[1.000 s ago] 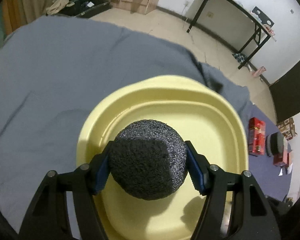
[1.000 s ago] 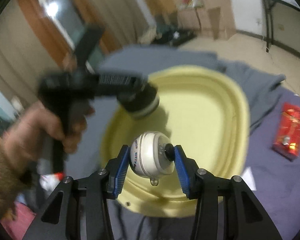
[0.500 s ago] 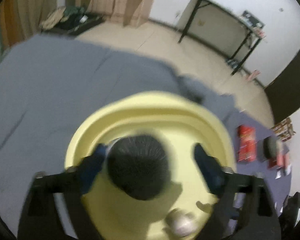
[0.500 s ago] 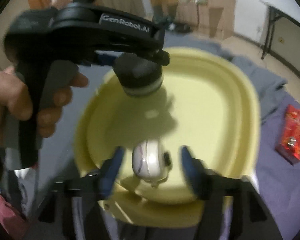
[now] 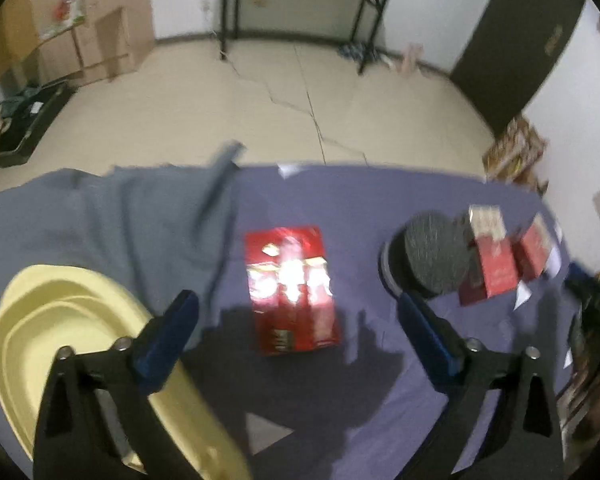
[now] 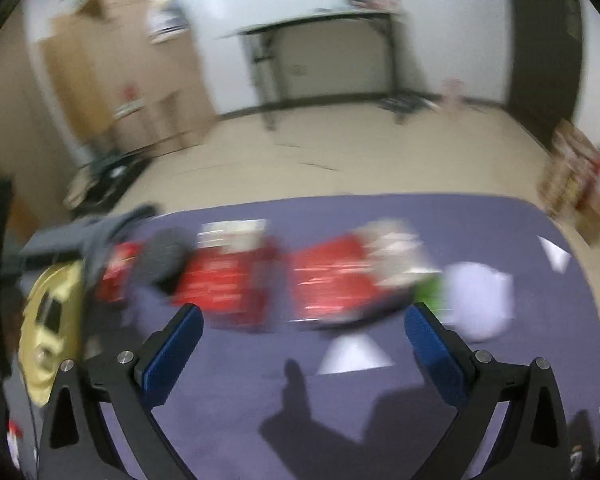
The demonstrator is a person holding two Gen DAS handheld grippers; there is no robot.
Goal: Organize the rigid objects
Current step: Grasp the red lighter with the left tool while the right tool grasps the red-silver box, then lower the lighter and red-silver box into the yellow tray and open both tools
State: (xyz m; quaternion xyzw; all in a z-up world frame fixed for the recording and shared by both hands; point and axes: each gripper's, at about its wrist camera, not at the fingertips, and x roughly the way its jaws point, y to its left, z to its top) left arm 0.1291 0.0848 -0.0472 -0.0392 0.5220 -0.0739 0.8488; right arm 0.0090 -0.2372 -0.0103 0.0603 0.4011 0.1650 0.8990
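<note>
Both the left gripper (image 5: 298, 320) and the right gripper (image 6: 304, 330) hang wide apart and empty above the purple cloth (image 5: 380, 400). A shiny red box (image 5: 292, 288) lies flat between the left fingers, near the yellow basin (image 5: 32, 320) and a dark round sponge (image 5: 436, 256).

Both wrist views look forward and down over the purple-covered worktop (image 5: 380, 200) toward the far desk (image 6: 320, 28); both show the yellow basin (image 5: 40, 320) at left.
</note>
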